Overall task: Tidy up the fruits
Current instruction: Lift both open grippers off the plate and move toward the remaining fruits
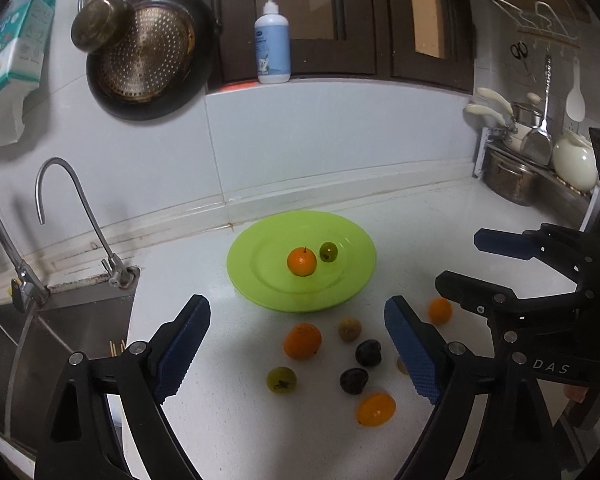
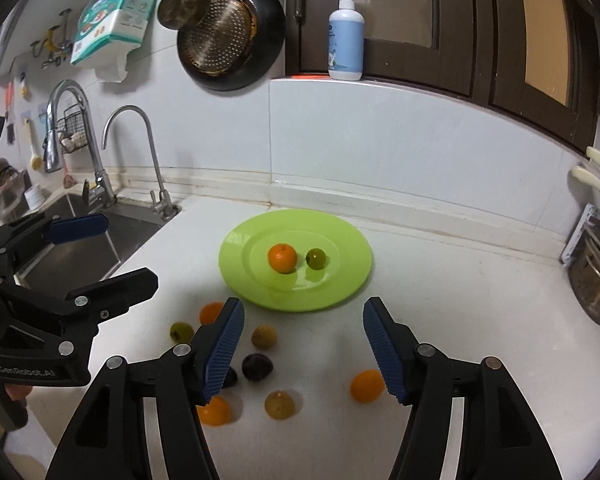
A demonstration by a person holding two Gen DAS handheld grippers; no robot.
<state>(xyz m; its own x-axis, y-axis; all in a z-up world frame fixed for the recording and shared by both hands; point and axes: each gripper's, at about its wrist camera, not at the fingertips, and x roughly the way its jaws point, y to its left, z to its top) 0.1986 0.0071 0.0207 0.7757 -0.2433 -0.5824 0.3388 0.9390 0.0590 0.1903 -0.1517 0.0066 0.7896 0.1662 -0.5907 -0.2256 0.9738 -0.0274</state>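
Round lime-green plastic plate (image 1: 352,280): on the white speckled stone countertop (image 1: 240,420), near the back wall. It holds one small orange citrus fruit (image 1: 301,261) and one green grape-like fruit (image 1: 328,251), side by side near its centre.

Loose fruit: scattered on the counter in front of the plate, among them an orange kumquat (image 1: 302,341), a dark purple round fruit (image 1: 367,353) and a yellow-green grape (image 1: 281,379).

Left gripper (image 1: 296,354): above the loose fruit, blue ribbed pads spread wide, empty.

Right gripper (image 2: 303,350): alongside, jaws parted moderately, empty.

Open room: bare counter right of the plate and in the near foreground.

Edges: stainless steel sink (image 2: 80,248) with curved chrome tap (image 2: 140,152) bounds the counter at left; steel pots (image 1: 512,180) at right. White tiled wall behind, with a hanging perforated pan (image 1: 148,56).
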